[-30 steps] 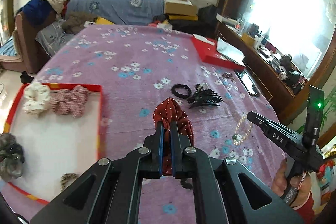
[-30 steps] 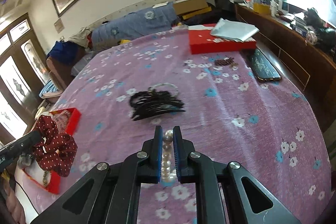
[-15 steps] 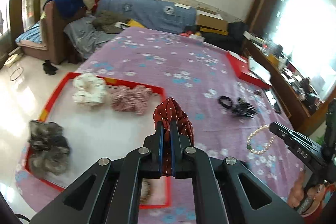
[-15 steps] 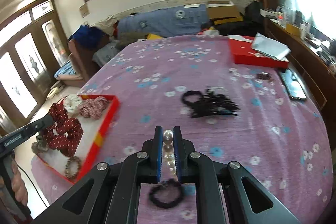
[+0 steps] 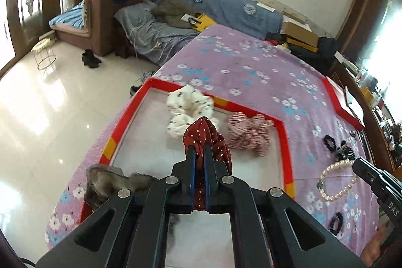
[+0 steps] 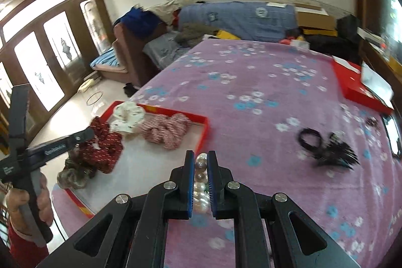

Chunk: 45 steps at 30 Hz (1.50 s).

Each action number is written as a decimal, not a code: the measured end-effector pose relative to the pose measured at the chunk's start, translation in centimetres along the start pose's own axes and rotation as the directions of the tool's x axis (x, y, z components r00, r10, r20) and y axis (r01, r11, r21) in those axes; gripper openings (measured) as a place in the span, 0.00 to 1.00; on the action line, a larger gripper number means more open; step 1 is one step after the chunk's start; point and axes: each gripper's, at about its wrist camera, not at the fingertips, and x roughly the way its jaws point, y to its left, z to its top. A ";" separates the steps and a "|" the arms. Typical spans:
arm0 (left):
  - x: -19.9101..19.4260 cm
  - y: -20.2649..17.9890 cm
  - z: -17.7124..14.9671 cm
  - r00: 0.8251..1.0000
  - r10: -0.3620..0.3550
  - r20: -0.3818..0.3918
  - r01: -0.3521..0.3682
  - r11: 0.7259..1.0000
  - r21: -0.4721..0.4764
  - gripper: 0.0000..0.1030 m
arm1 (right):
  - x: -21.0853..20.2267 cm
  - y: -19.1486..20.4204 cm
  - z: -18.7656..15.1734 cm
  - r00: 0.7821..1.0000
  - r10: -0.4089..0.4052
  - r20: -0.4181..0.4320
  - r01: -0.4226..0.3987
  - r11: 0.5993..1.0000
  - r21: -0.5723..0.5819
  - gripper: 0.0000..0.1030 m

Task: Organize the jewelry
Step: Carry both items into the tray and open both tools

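The left claw [image 5: 199,155] is closed tight on a dark red scrunchie with white dots [image 5: 206,136], which hangs over the white floor of the red-rimmed tray [image 5: 285,142] at the table's corner. Already in the tray lie a white scrunchie [image 5: 187,107], a red-and-white striped scrunchie [image 5: 248,131] and a grey furry one [image 5: 113,183] at the near edge, so I judge this tray is the place for soft hair ties, and the dotted one is held above the free space between them for dropping there.

The right claw [image 6: 201,167] is also closed, pinching a pearl bracelet [image 6: 201,177] by a few beads; in the left view the rest of the string [image 5: 336,180] hangs down as a loop. It is above the purple flowered cloth [image 6: 251,72], just beside the tray's rim (probably it waits its turn).

Black hair ties and a black claw clip [image 6: 326,147] lie on the cloth, well apart from the tray, not yet sorted. A second red box [image 6: 361,89] stands at the far side.
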 end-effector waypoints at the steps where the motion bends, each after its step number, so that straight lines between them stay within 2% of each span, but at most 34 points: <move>1: 0.4 0.4 0.0 1.000 0.005 -0.007 -0.005 1.000 -0.002 0.05 | 0.6 0.9 0.3 1.000 0.007 -0.003 -0.007 1.000 -0.013 0.11; 7: 2.3 2.2 0.2 0.999 0.038 -0.037 -0.039 0.999 -0.021 0.05 | 4.0 5.1 1.8 0.998 0.050 -0.029 -0.052 0.997 -0.059 0.11; 13: 4.1 3.4 0.5 0.995 0.087 -0.056 -0.089 0.996 -0.025 0.05 | 7.2 7.0 1.8 0.989 0.131 -0.070 -0.135 0.990 -0.052 0.11; 19: 4.8 4.2 0.3 0.992 0.101 -0.071 -0.104 0.994 -0.037 0.05 | 10.5 6.0 0.6 0.987 0.076 -0.143 -0.082 0.996 -0.043 0.11; 28: 4.9 3.9 0.2 0.991 0.116 -0.067 -0.119 0.992 -0.032 0.06 | 12.5 5.1 0.4 0.985 -0.005 -0.170 -0.007 0.998 -0.065 0.11; 32: 4.0 3.3 0.0 0.993 0.110 -0.048 -0.111 0.994 -0.020 0.17 | 13.1 5.0 0.2 0.984 -0.021 -0.176 0.009 0.998 -0.070 0.11; 35: 2.9 3.0 -0.1 0.996 0.078 -0.036 -0.080 0.996 -0.034 0.28 | 13.1 4.8 0.1 0.985 -0.026 -0.169 0.016 0.998 -0.061 0.12; 37: 1.9 2.8 -0.3 0.998 0.063 -0.021 -0.064 0.997 -0.039 0.35 | 13.0 4.6 0.2 0.986 -0.021 -0.163 0.013 0.999 -0.050 0.18; 39: 0.8 2.5 -0.5 0.998 0.058 0.001 -0.058 0.997 -0.042 0.44 | 12.7 4.4 0.4 0.988 -0.014 -0.153 0.009 0.999 -0.035 0.40; 45: -2.1 1.1 -1.6 0.992 0.111 0.065 -0.111 0.994 -0.013 0.49 | 11.0 4.9 0.4 0.993 -0.023 -0.114 0.016 0.998 -0.061 0.41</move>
